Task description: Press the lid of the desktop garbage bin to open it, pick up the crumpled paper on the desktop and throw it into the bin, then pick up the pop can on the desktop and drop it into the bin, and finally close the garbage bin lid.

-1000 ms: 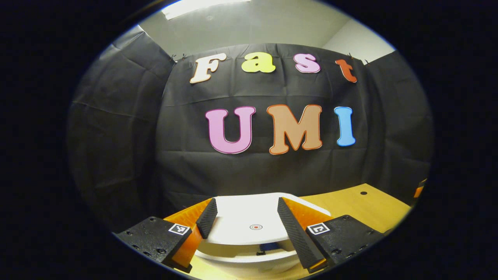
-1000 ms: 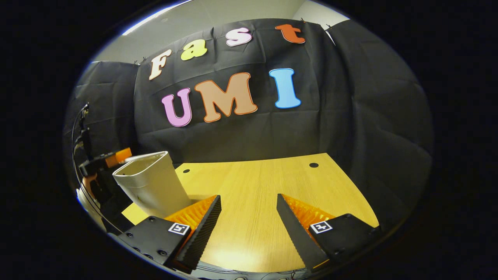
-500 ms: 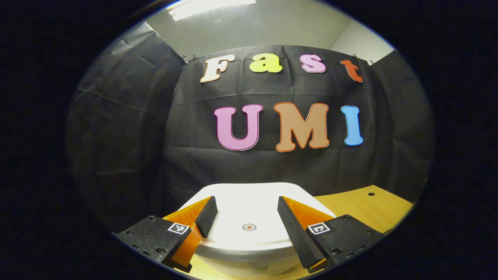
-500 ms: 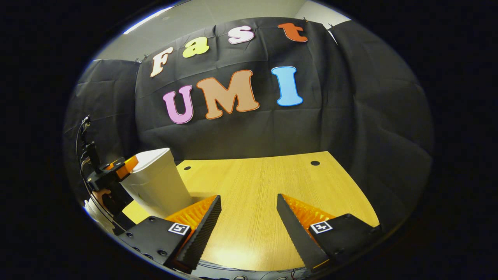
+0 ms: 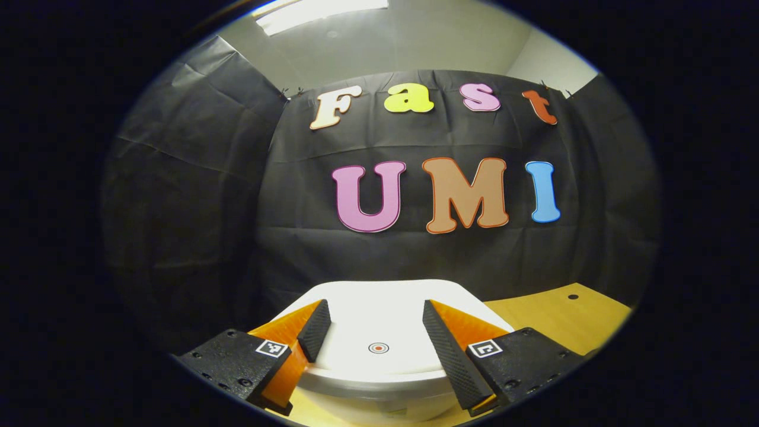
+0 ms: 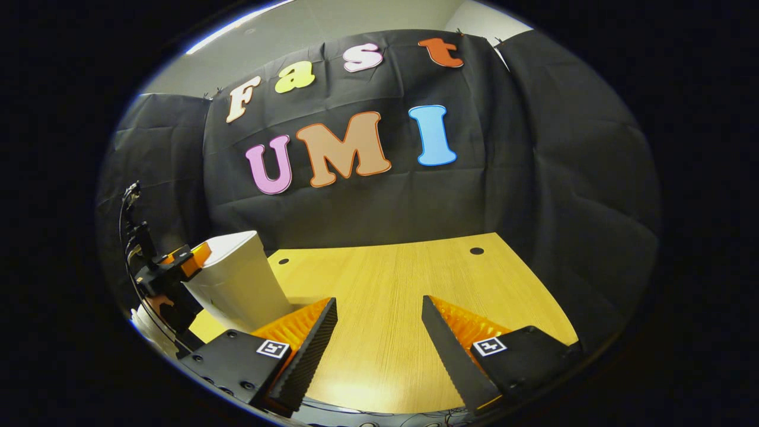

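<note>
L gripper (image 5: 372, 329) spread over closed bin lid (image 5: 379, 323), touching

Left gripper (image 5: 375, 332), right gripper (image 6: 379, 332), black screwed mounts, square markers, ribbed pads

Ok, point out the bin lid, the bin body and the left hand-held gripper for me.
bin lid (image 5: 379, 323): left gripper view, its flat top.
bin body (image 6: 240, 284): right gripper view, its side wall.
left hand-held gripper (image 5: 375, 326): left gripper view, midway between fingertips.
</note>
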